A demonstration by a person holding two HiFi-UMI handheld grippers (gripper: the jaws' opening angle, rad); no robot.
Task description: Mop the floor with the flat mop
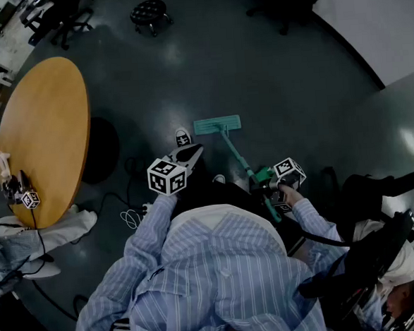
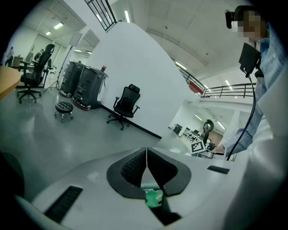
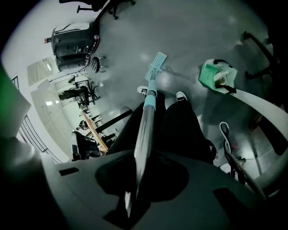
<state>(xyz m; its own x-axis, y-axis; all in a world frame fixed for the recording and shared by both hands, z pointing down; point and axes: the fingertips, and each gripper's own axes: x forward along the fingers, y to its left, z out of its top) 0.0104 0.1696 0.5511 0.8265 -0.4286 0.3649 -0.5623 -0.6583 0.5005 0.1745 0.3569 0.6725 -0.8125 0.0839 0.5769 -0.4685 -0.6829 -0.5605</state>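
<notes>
**Right Gripper Clamped on the Mop Handle**

The right gripper (image 3: 138, 176) was closed tight on the handle (image 3: 146, 121). The handle ran down between the person's legs to the mop head (image 1: 217, 124), which lay flat on the floor (image 1: 271, 72) just ahead of a shoe (image 1: 183, 137). The left gripper (image 2: 146, 152) had its jaws together, tips touching. A green bag (image 3: 217, 77) stood open on the floor, its pale contents unclear.

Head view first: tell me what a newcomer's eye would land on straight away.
The teal flat mop stands out, its head flat on the dark floor just ahead of the person's shoes, its pole clamped in the right gripper. The left gripper hangs beside it, shut and empty. A round wooden table fills the left of the head view.
</notes>
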